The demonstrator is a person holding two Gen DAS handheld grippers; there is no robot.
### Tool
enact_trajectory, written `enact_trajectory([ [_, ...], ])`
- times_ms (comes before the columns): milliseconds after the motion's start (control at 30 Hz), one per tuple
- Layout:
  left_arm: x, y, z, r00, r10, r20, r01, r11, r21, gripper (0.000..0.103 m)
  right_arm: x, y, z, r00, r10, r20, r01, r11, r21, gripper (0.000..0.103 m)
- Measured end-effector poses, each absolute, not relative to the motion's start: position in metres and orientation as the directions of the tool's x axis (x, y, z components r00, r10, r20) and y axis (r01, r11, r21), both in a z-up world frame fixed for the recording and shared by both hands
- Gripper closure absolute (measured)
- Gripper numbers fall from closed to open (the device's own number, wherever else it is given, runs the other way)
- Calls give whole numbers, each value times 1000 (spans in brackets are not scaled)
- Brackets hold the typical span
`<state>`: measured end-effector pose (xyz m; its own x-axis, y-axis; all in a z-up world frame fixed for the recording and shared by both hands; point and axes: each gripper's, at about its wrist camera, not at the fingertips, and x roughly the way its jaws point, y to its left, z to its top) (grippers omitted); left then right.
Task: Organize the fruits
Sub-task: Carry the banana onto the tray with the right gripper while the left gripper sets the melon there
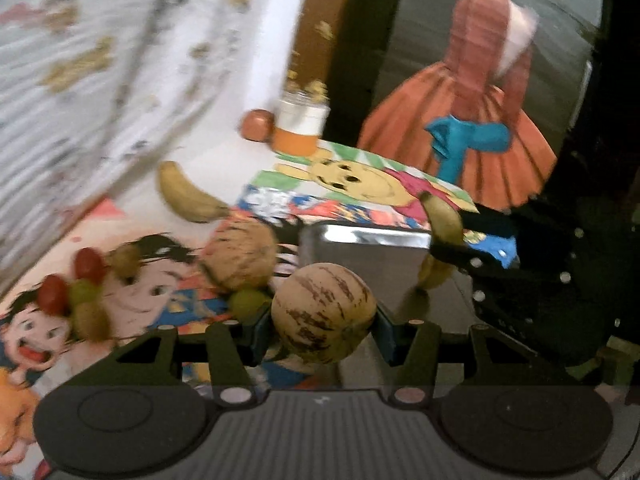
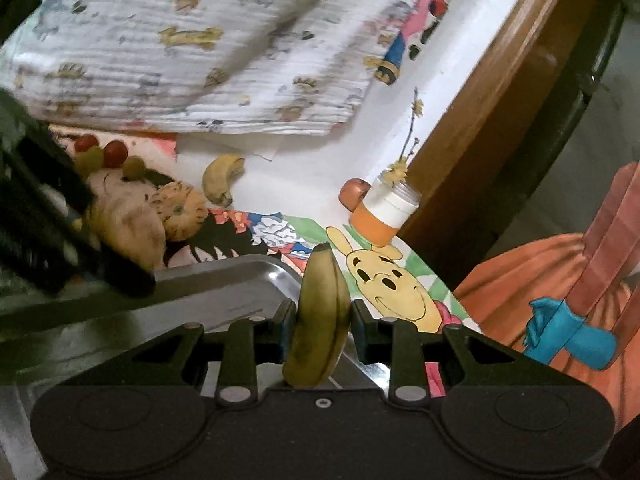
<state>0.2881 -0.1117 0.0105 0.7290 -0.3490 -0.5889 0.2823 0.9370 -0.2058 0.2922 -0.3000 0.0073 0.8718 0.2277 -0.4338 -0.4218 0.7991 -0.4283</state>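
My left gripper is shut on a round tan striped melon, held over the near edge of a steel tray. My right gripper is shut on a yellow-green banana above the tray's corner; it also shows as the right gripper in the left wrist view. A second striped melon and a second banana lie on the cartoon sheet, with red tomatoes and green grapes to the left.
An orange-and-white jar with dried flowers and a small red fruit stand at the bed's far edge by a wooden frame. A printed blanket lies behind the fruit. A person in an orange skirt with a blue glove stands close.
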Motion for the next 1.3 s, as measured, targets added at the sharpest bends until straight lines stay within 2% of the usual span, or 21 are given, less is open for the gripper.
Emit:
enact_trajectory([
  [300,300,-137,-7,673,-388,-630,345,918,-197,46,348,-304,10,785,332,-523,-513,821,-249,72],
  [467,298,-142,-8,684,-372,-628,358,921,-155,46,365,-296,-6,748,327,-578,-534,813,-231,75],
  [633,298,-148,-8,692,-354,-630,368,923,-115,46,363,-295,-11,742,340,-578,-545,808,-224,76],
  [733,295,-154,-8,701,-334,-630,379,923,-67,46,357,-296,-7,743,347,-572,-547,808,-219,70],
  [833,293,-157,-8,704,-331,-629,385,921,-54,44,350,-300,0,757,340,-558,-531,818,-221,69],
  [867,292,-155,-7,706,-340,-622,383,921,-68,42,347,-303,4,761,339,-554,-523,825,-214,68],
  [900,293,-152,-6,698,-360,-619,387,917,-97,33,345,-306,7,763,337,-551,-515,833,-203,64],
  [933,292,-148,-5,695,-372,-615,380,916,-124,29,343,-309,10,767,336,-547,-505,842,-191,59],
  [1067,287,-137,1,708,-383,-593,355,919,-170,27,327,-318,27,793,323,-517,-463,871,-165,46],
  [1133,283,-132,5,718,-382,-582,342,922,-183,21,316,-321,38,806,319,-499,-444,883,-152,33],
  [1300,262,-113,23,760,-359,-542,292,933,-209,13,285,-325,63,823,329,-462,-421,900,-109,18],
])
